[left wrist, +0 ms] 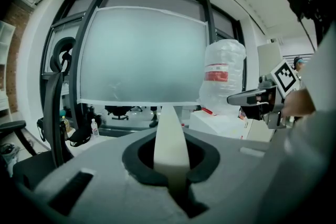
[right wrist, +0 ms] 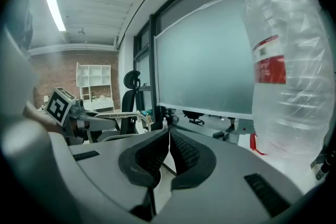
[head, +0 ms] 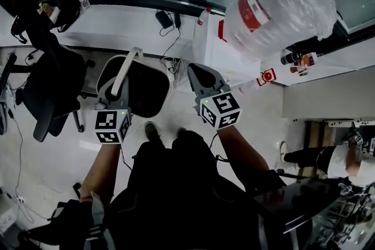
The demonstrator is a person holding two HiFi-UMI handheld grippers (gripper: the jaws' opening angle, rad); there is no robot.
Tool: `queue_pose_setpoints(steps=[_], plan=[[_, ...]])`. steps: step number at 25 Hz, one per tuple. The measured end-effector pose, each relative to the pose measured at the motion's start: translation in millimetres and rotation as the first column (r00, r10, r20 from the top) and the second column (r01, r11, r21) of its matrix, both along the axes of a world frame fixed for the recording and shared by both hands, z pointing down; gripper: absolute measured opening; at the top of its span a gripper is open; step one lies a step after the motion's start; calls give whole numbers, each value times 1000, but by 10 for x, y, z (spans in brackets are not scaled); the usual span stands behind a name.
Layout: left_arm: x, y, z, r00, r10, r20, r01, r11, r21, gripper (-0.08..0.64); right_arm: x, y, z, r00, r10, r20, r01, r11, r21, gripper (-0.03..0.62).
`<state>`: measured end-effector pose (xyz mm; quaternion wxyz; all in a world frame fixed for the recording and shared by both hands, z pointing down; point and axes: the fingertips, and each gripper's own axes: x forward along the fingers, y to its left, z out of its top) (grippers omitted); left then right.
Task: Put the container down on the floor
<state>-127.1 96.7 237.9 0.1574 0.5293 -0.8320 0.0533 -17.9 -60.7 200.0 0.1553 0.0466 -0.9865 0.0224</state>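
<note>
The container [head: 153, 103] is a round white-rimmed bin with a dark inside, hanging just above the pale floor in front of my feet. Its white handle [head: 128, 70] runs up between the jaws of my left gripper [head: 117, 88], which is shut on it. In the left gripper view the handle [left wrist: 170, 136] shows as a white strip pinched at my left gripper [left wrist: 171, 162]. My right gripper [head: 198, 70] hovers beside the bin at its right, shut with nothing held. Its ribbed pads meet in the right gripper view [right wrist: 169, 147].
A big water bottle [head: 281, 3] wrapped in clear plastic stands on a white cabinet [head: 234, 58] at the right. A black office chair [head: 50, 91] is at the left. A white desk [head: 117, 29] with cables and a small bottle [head: 83, 0] lies ahead.
</note>
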Motion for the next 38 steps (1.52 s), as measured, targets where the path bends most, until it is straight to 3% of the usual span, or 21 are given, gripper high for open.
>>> queue_pose_setpoints(steps=[15, 22, 38], plan=[[-629, -494, 941, 995, -96, -7, 96, 994, -50, 14, -696, -283, 1011, 994, -96, -56, 90, 992, -89, 9], [-706, -681, 1705, 991, -117, -67, 110, 989, -98, 12, -782, -406, 1688, 984, -131, -122, 115, 985, -129, 9], [-772, -1023, 3284, 989, -102, -111, 83, 982, -168, 12, -865, -511, 2850, 965, -169, -200, 133, 974, -183, 9]])
